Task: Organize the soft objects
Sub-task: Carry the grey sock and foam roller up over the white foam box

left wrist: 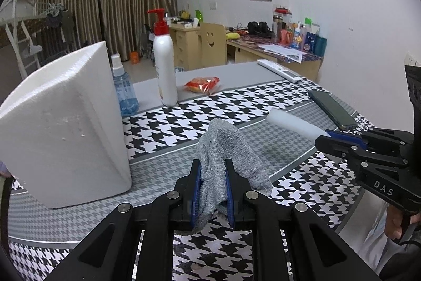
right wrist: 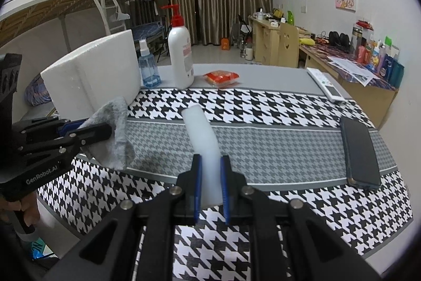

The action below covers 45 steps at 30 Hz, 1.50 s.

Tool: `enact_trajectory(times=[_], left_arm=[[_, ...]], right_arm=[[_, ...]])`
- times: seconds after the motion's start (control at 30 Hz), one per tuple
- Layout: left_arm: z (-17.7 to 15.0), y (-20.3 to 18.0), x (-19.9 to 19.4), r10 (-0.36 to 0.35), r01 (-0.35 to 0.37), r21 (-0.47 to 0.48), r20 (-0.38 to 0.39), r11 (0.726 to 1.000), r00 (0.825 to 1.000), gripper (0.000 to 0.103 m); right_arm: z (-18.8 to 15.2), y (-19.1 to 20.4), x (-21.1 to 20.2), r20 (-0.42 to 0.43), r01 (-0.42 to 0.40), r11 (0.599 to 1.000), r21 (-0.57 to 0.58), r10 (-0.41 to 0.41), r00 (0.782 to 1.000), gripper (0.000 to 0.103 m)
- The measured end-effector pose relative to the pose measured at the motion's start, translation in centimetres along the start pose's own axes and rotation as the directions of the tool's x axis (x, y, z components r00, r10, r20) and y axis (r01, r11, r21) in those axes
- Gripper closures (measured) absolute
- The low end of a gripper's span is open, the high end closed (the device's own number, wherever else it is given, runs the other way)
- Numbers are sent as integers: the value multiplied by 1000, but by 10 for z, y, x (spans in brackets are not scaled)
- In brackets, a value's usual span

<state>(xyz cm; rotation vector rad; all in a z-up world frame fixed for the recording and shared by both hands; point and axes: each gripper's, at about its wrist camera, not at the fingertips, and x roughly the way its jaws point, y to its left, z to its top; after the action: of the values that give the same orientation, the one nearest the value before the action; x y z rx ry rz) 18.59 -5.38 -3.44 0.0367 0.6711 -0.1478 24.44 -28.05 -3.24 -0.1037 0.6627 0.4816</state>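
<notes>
Between the blue pads of the left gripper (left wrist: 212, 186), a limp grey knitted sock (left wrist: 223, 157) is clamped mid-length; its free end droops forward of the fingertips, clear of the houndstooth-patterned desk (left wrist: 236, 107). The right gripper (right wrist: 210, 181) is likewise clenched, grasping one end of a white foam cylinder (right wrist: 201, 128) whose long axis runs straight ahead, along the fingers. A white foam box (left wrist: 65, 123) stands ahead and to the left of the left gripper, beyond the far side of the sock. Judged as the likely receptacle, it lies nearer the left gripper; the right gripper must cross further leftward.
</notes>
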Motion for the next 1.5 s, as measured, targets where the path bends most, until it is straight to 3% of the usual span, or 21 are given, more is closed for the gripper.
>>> enact_trajectory(times=[0.73,1.5], left_arm=[[9,22,-41,45,-47,14,113,999,993,86],[32,35,-73,43,-53,37,238,998,970,86]], right_arm=[[19,28,-21,103,-13,1000,-17,15,995,86],[51,43,-34,204,-33,999,-26,38,978,86]])
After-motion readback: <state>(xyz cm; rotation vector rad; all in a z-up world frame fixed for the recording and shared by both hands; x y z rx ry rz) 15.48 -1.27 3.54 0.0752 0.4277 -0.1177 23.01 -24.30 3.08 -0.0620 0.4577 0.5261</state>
